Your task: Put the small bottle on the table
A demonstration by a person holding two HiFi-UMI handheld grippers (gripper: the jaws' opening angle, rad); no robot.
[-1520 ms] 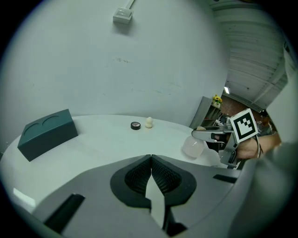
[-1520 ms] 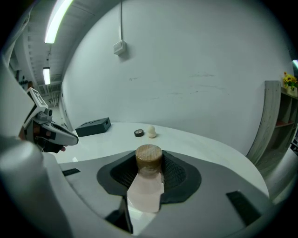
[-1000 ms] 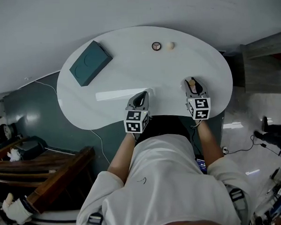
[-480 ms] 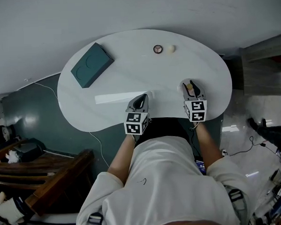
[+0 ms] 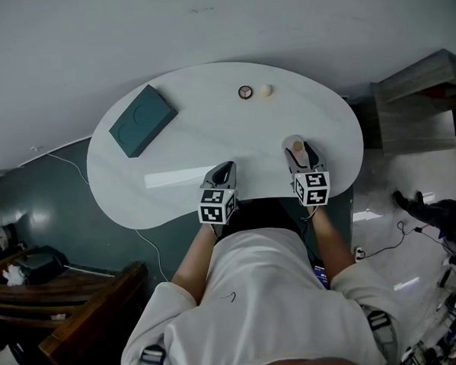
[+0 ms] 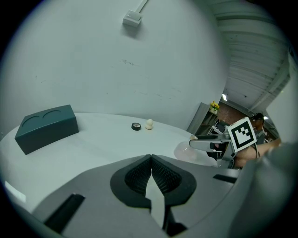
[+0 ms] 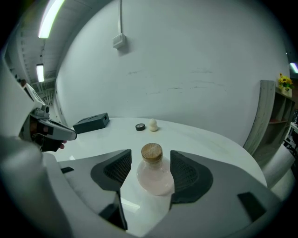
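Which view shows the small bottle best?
The right gripper view: the small bottle stands upright, centred, cork and round body clear. The head view shows mainly its cork; the left gripper view, a faint glassy bulge.

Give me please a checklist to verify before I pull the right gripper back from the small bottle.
1. Small bottle stands upright on the table: ok.
2. Cork sits in the neck: ok.
3. Right gripper released: its jaws have just been opening, with the bottle between them. One pad is clear of the glass, the other is very close: cannot tell.
4. Left gripper is shut, empty and off to the side of the bottle: ok.
5. Teal box and black disc lie far from the bottle: ok.
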